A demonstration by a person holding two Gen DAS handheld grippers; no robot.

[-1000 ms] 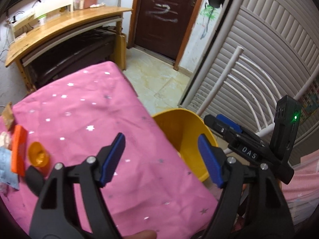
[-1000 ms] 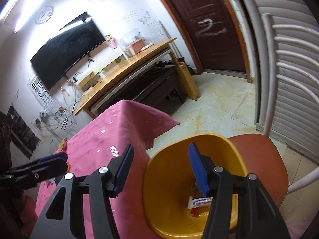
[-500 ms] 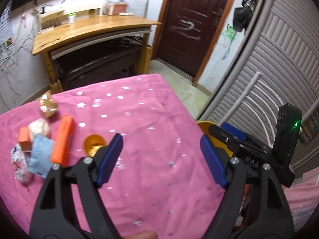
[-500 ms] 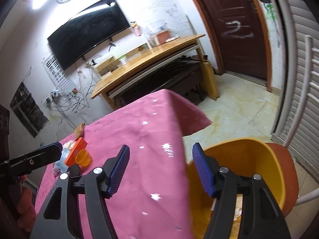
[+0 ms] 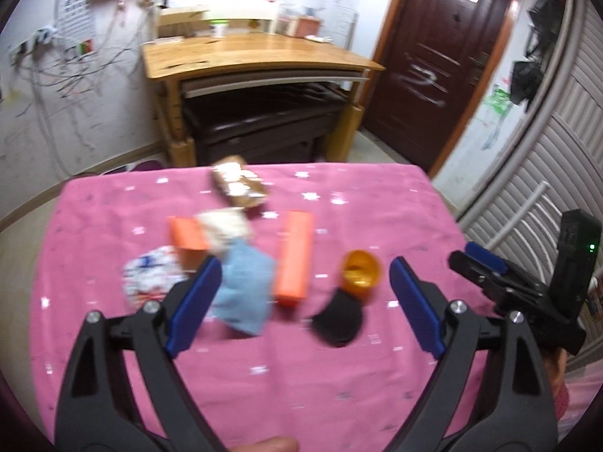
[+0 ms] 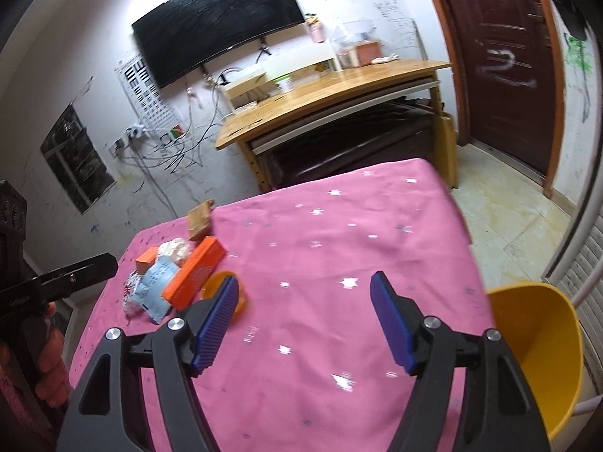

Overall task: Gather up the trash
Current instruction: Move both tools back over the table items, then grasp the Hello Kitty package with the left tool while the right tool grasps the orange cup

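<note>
Trash lies on the pink star cloth (image 5: 301, 376): a long orange box (image 5: 294, 258), a small orange box (image 5: 186, 237), a light blue wrapper (image 5: 245, 290), a white crumpled lump (image 5: 226, 226), a brown packet (image 5: 239, 186), a patterned wrapper (image 5: 150, 275), an orange cup (image 5: 360, 273) and a black piece (image 5: 339, 320). My left gripper (image 5: 301, 305) is open and empty, above the near side of the pile. My right gripper (image 6: 305, 324) is open and empty over the cloth, right of the long orange box (image 6: 196, 273). The yellow bin (image 6: 539, 358) stands at the table's right edge.
A wooden desk (image 5: 256, 56) stands behind the table, with a dark door (image 5: 444, 56) to its right. White slatted shutters and a white rail (image 5: 527, 196) run along the right. The right gripper also shows in the left wrist view (image 5: 486, 267).
Both grippers have swung left, away from the yellow bin and toward the trash pile. The pile now sits between the left gripper's fingers in view. Both stay open.
</note>
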